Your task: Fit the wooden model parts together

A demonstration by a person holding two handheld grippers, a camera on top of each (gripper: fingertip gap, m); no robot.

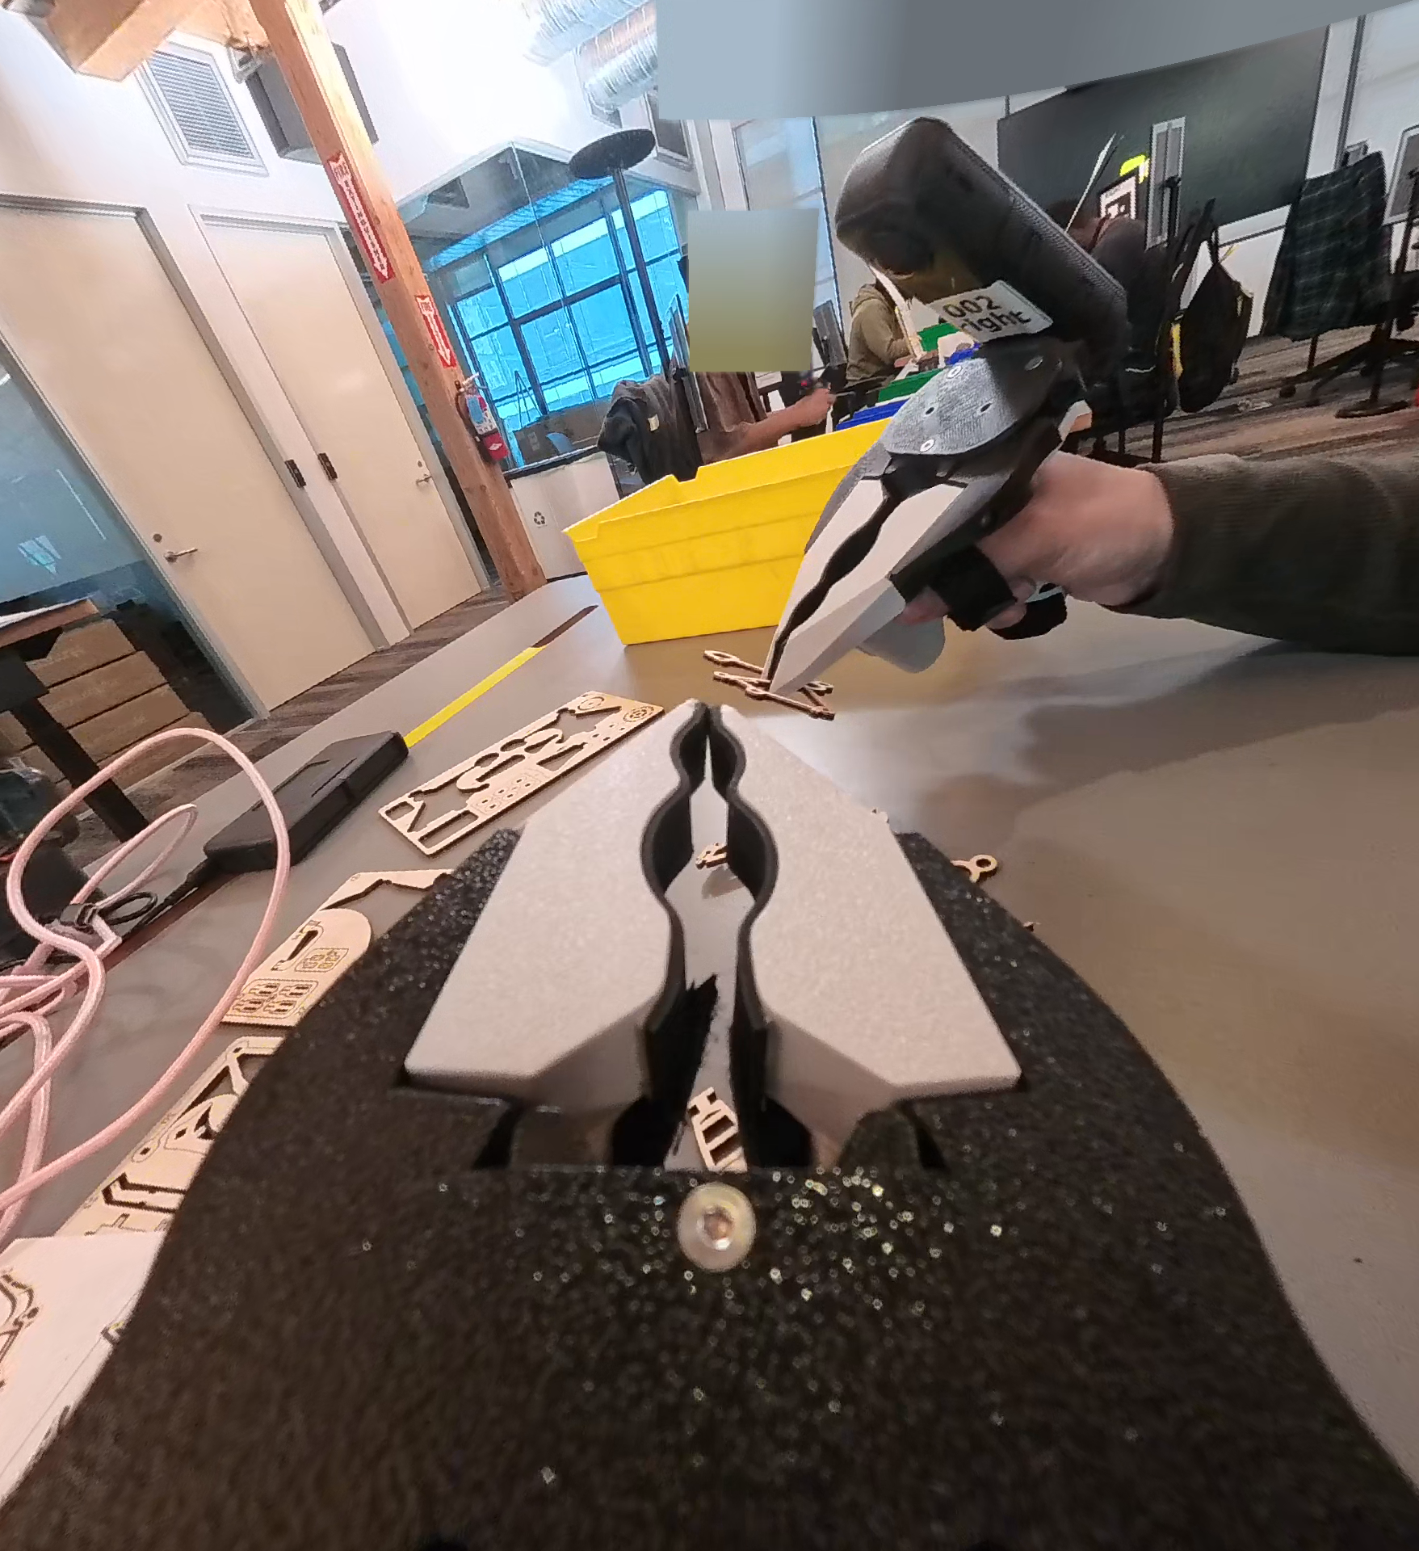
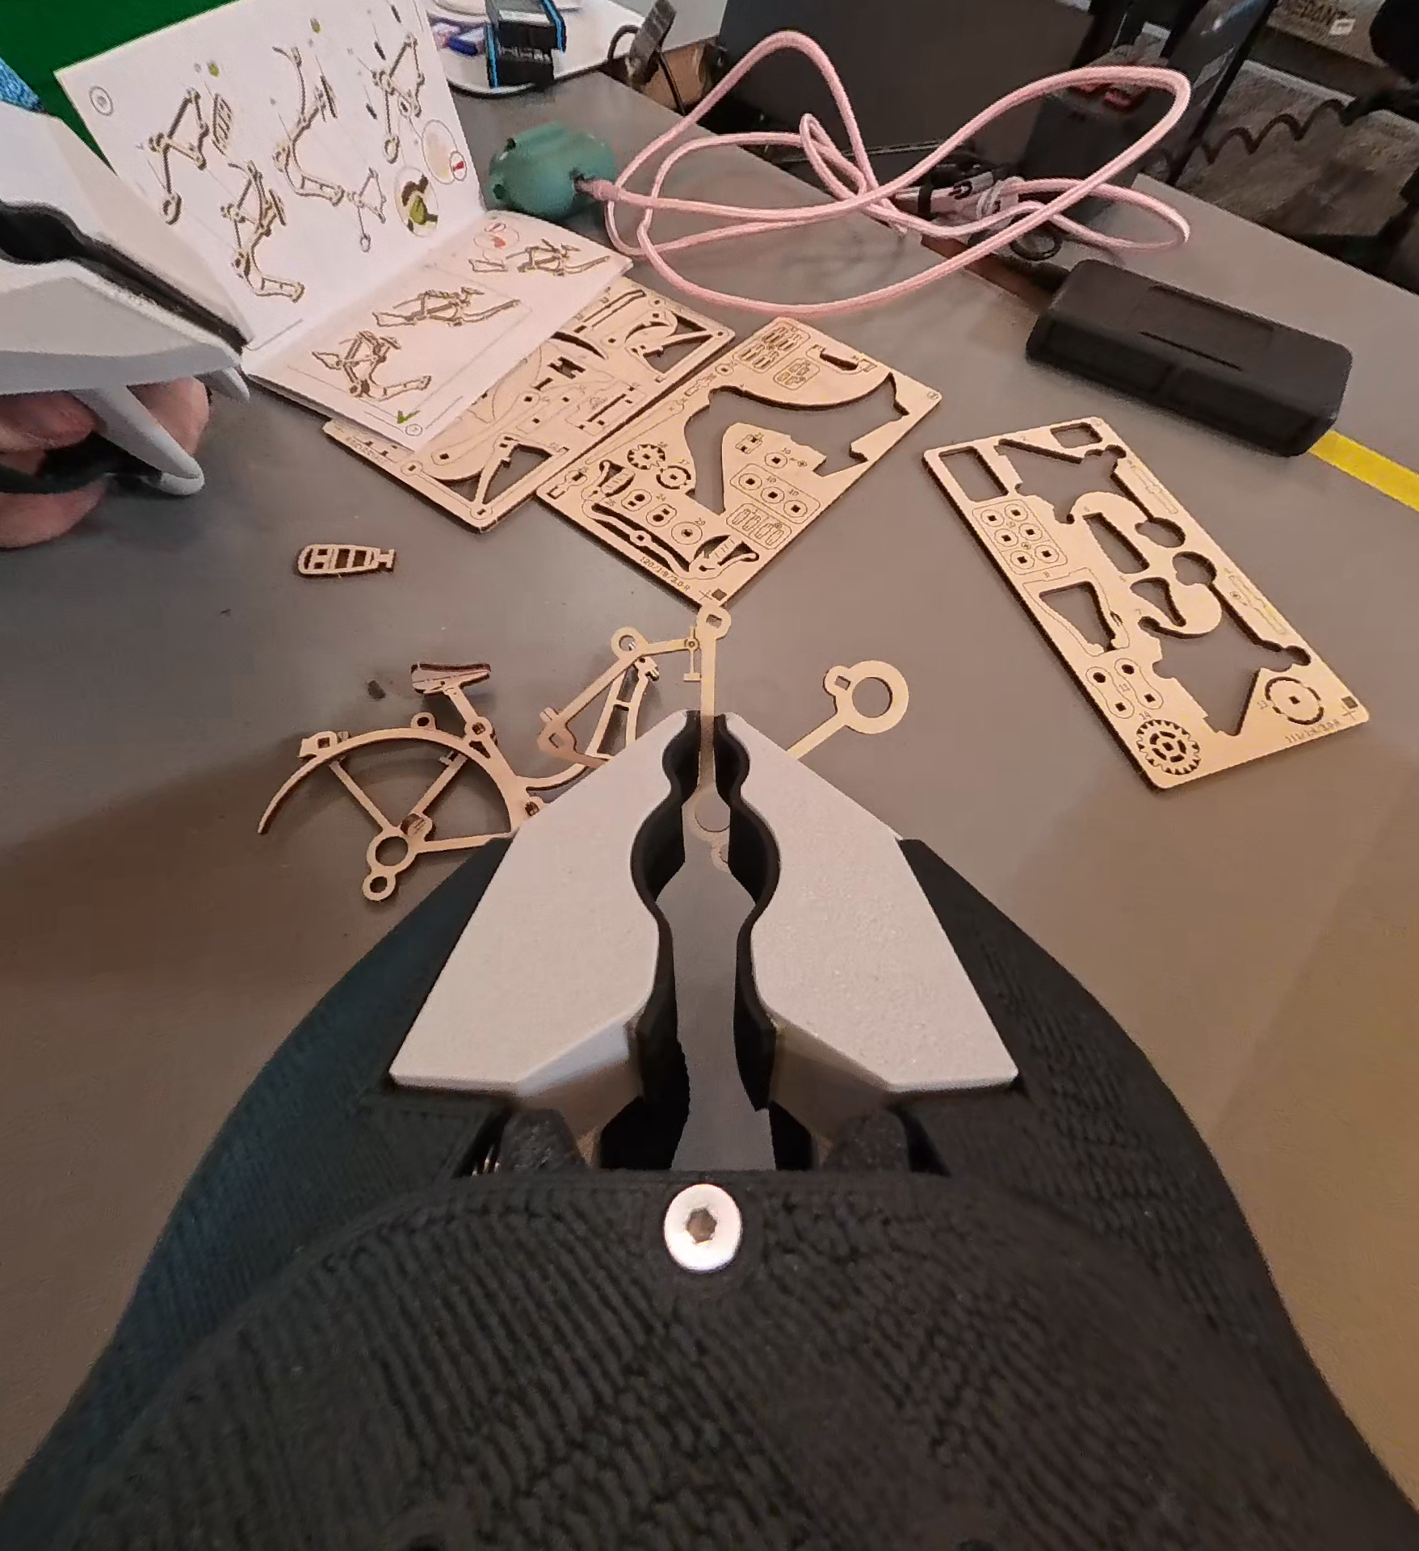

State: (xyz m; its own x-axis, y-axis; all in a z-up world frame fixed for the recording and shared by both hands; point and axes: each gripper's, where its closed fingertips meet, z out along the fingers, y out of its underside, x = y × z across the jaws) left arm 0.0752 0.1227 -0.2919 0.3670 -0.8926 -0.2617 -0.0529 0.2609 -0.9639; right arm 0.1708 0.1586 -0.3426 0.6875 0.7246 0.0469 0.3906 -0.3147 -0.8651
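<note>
In the right wrist view my right gripper (image 2: pixel 707 720) is shut on a thin wooden strut (image 2: pixel 711 663), low over the grey table (image 2: pixel 1025 965). The strut joins the partly built wooden bicycle frame (image 2: pixel 437 772), which lies flat to the left. A wooden ring-ended rod (image 2: pixel 863 697) lies just to the right. A small loose slotted part (image 2: pixel 345 558) lies farther left. My left gripper (image 1: pixel 707 713) is shut and empty, hovering over the table; it also shows at the upper left of the right wrist view (image 2: pixel 102 294). The left wrist view shows the right gripper (image 1: pixel 790 671) with its tips down on the wooden parts (image 1: pixel 773 684).
Three punched wooden sheets (image 2: pixel 739 470) (image 2: pixel 538 420) (image 2: pixel 1142 604) and an open instruction booklet (image 2: pixel 311 210) lie beyond the parts. A pink cable (image 2: pixel 899 168), a black box (image 2: pixel 1192 369) and a teal object (image 2: pixel 546 168) sit at the far side. A yellow bin (image 1: pixel 706 545) stands behind the right gripper. About 12 cm separates my left fingertips from my right. From my left tips it is roughly 30 cm to the teal object (image 2: pixel 546 168); from my right, 35 cm.
</note>
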